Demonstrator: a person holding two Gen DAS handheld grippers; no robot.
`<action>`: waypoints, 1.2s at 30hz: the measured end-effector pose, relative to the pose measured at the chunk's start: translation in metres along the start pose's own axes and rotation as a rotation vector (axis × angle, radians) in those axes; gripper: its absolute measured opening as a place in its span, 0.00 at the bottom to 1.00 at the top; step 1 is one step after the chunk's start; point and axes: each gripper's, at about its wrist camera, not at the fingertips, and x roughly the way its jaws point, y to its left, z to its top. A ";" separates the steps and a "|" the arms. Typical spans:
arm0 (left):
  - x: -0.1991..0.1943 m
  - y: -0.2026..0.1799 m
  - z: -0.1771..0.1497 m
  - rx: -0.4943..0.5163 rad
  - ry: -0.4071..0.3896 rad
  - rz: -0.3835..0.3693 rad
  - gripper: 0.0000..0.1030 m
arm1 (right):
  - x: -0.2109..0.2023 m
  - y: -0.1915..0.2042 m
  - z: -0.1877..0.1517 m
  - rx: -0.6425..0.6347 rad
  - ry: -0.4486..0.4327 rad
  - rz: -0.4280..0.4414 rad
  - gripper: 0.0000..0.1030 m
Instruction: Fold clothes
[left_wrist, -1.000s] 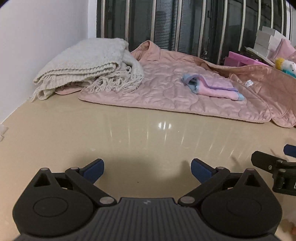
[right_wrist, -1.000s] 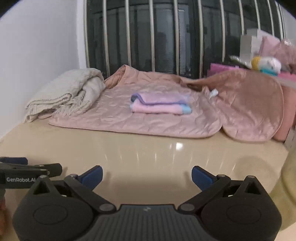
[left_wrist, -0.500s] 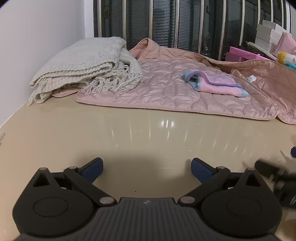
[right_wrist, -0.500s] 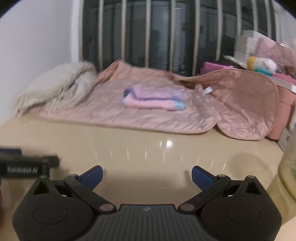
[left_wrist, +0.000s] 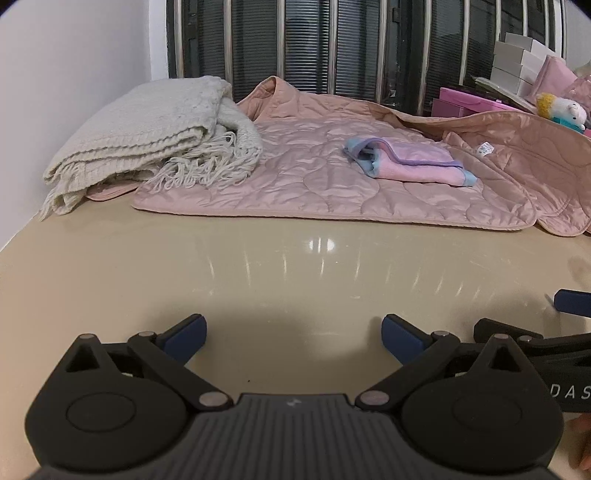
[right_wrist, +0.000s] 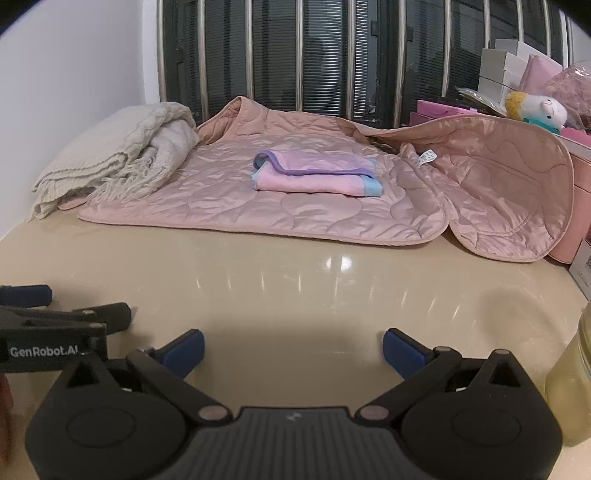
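Observation:
A folded pink cloth with purple and blue edges (left_wrist: 410, 162) (right_wrist: 317, 173) lies on a pink quilted blanket (left_wrist: 332, 192) (right_wrist: 295, 210) at the far side of a beige table (left_wrist: 295, 277) (right_wrist: 295, 288). My left gripper (left_wrist: 291, 334) is open and empty, low over the near table, well short of the cloth. My right gripper (right_wrist: 293, 347) is also open and empty, beside the left one. The right gripper shows at the right edge of the left wrist view (left_wrist: 546, 339); the left gripper shows at the left edge of the right wrist view (right_wrist: 55, 325).
A folded cream knitted throw with fringe (left_wrist: 147, 147) (right_wrist: 114, 158) lies at the back left by the white wall. Window bars stand behind. Pink boxes and a plush toy (right_wrist: 535, 109) sit at the back right. A yellowish jar (right_wrist: 572, 384) stands at my right.
Both grippers have shifted slightly with the views steadying; the cloth and blanket lie unchanged. Both jaws stay open.

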 end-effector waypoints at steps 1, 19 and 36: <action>0.000 0.000 0.000 -0.001 0.000 0.001 0.99 | 0.000 0.000 0.000 0.001 0.000 0.001 1.00; 0.001 0.000 0.000 -0.012 0.001 0.007 0.99 | 0.008 -0.004 0.007 0.027 0.006 -0.036 1.00; -0.001 -0.001 -0.001 -0.005 -0.001 -0.014 1.00 | 0.007 -0.005 0.007 0.037 0.006 -0.057 1.00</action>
